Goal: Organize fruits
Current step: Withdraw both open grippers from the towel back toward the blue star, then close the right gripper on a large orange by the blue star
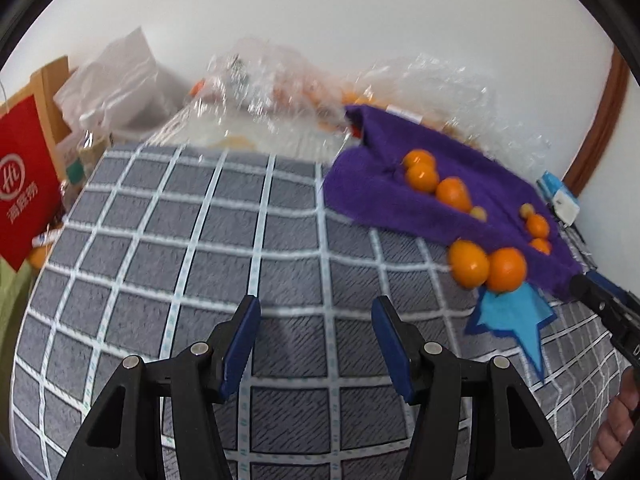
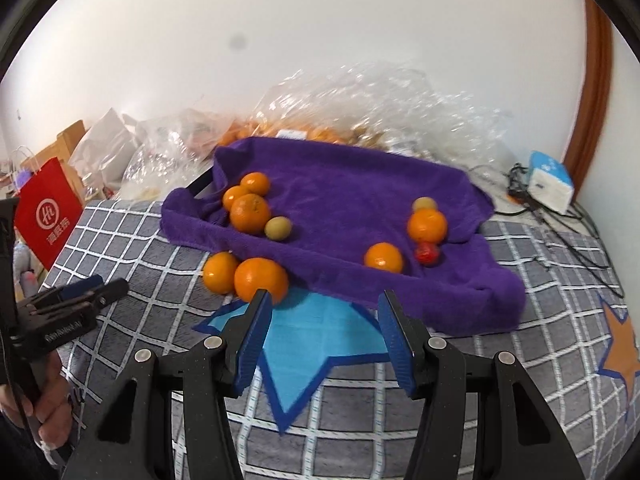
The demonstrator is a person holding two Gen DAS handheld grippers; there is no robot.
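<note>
A purple towel (image 2: 340,216) lies over a tray and holds several oranges (image 2: 250,213), two small yellowish fruits (image 2: 278,228) and a small red fruit (image 2: 427,253). Two oranges (image 2: 261,279) lie off the towel on the grey checked cloth (image 2: 152,248), at its near left edge; they also show in the left wrist view (image 1: 486,266). My right gripper (image 2: 324,312) is open and empty, just in front of these two oranges, above a blue star patch (image 2: 312,344). My left gripper (image 1: 316,320) is open and empty over the bare cloth (image 1: 200,240), left of the towel (image 1: 440,184).
Crumpled clear plastic bags (image 2: 360,108) with more oranges lie behind the towel against the white wall. A red paper bag (image 2: 48,212) and boxes stand at the left. A blue-white box (image 2: 550,182) with cables sits at the right. An orange star patch (image 2: 622,352) is at the right edge.
</note>
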